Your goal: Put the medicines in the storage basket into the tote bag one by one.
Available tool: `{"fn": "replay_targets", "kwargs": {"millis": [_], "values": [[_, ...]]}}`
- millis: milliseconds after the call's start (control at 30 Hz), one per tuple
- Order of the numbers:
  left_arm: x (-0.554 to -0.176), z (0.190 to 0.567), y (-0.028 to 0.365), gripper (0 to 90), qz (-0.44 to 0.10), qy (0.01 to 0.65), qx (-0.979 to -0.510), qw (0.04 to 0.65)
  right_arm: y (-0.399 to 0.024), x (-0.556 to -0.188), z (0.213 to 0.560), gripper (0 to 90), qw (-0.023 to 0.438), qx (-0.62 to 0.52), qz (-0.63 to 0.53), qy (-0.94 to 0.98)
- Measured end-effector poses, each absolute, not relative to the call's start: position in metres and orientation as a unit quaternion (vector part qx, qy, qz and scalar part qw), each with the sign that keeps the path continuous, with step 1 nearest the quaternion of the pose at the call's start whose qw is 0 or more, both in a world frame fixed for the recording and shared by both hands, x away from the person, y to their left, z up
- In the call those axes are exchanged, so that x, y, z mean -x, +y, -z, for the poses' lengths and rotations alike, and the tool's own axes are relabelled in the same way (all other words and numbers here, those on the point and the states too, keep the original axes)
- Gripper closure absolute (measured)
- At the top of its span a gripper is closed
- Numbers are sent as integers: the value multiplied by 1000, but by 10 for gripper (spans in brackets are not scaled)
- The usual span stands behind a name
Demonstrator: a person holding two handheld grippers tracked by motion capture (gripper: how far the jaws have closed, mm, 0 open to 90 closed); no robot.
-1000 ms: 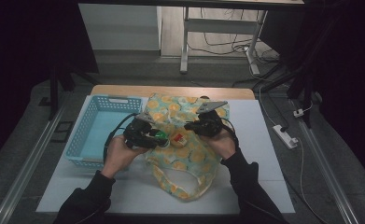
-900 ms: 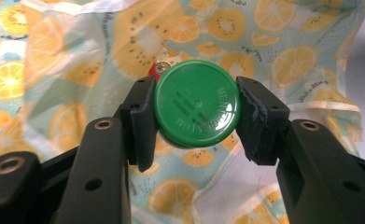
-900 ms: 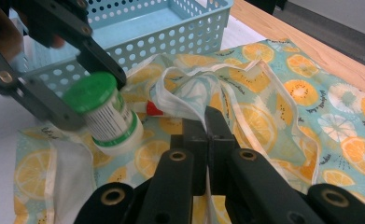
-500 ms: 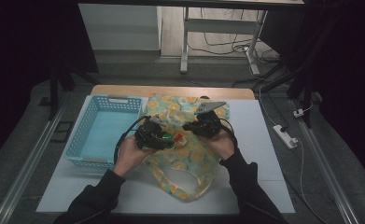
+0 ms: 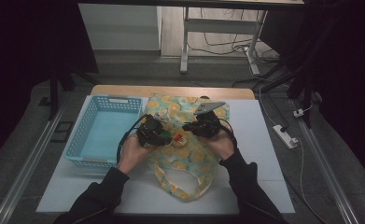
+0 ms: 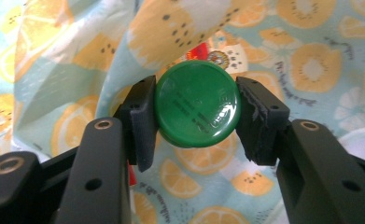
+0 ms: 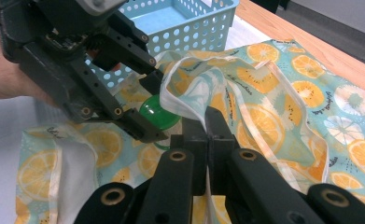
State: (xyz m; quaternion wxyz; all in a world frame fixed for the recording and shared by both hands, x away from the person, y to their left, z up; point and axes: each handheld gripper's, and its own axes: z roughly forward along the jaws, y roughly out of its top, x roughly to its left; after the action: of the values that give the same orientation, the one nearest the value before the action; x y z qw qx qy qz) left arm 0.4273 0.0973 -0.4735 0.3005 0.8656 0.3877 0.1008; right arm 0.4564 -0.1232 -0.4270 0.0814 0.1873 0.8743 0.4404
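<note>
- In the high view both forearms enter from the bottom edge and meet at frame centre over the fruit-print bag (image 5: pixel 185 154) on the white counter (image 5: pixel 259 154).
- The left gripper (image 5: pixel 167 136) has its fingers clamped on the green cap (image 6: pixel 197 103) of a bottle at the bag's mouth; the bottle's body is hidden behind cap and cloth.
- The right gripper (image 5: pixel 188 127) has its fingers pressed closed on the bag's white-edged rim (image 7: pixel 203 116), lifting it.
- From above, the cap is too small to make out; the right gripper view shows it at centre left, the blue basket (image 7: pixel 189 23) at the top.
</note>
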Motion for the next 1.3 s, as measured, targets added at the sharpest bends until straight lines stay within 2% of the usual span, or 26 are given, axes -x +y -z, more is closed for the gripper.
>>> {"fn": "replay_targets", "kwargs": {"millis": [567,1000,1300], "values": [[-434,474,101,520,-95,420,-855,289,-123,-457,428,897,80,-188,-439,875],[-437,479,93,510,-101,421,-865,253,-122,-457,429,897,79,-187,-436,877],[-435,474,100,330,-72,416,-859,290,-123,-458,430,896,78,-188,-435,877]]}}
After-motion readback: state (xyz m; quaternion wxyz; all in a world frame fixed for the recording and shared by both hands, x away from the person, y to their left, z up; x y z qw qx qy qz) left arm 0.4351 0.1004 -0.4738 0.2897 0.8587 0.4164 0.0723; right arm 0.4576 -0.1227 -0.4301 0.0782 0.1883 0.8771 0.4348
